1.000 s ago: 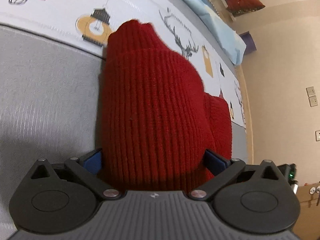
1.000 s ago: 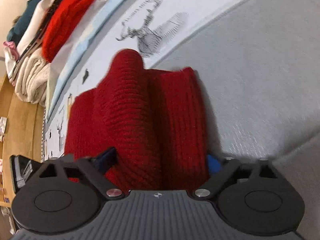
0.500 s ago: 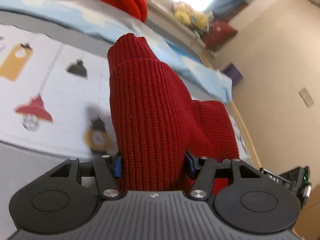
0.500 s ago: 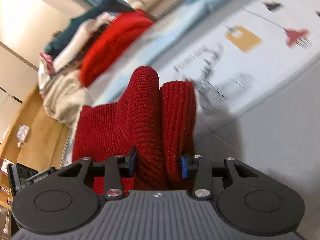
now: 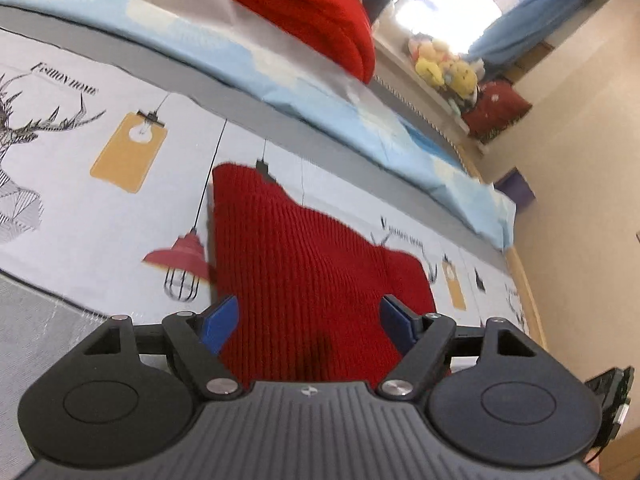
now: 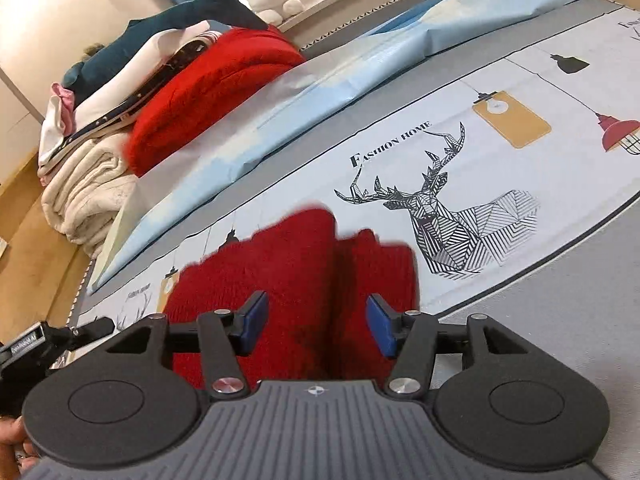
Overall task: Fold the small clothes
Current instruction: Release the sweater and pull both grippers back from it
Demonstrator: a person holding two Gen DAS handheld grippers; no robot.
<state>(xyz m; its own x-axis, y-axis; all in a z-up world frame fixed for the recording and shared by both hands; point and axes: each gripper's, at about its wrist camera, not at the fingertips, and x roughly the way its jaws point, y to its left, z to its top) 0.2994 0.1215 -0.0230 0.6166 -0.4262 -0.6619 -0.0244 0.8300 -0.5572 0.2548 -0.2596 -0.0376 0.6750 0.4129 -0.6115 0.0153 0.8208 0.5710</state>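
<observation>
On the printed bedsheet (image 6: 500,208), near its grey front edge: red ribbed knit garment (image 5: 304,280), folded. Left gripper (image 5: 308,320), right gripper (image 6: 314,320) both spread, gripping nothing. Soft, light, floppy; best pinched at doubled edges.

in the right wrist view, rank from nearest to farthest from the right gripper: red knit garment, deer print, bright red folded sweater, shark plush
1. red knit garment, between the open fingers of the right gripper
2. deer print, just beyond, to the right
3. bright red folded sweater, upper left on the pile
4. shark plush, top left, behind the pile
</observation>
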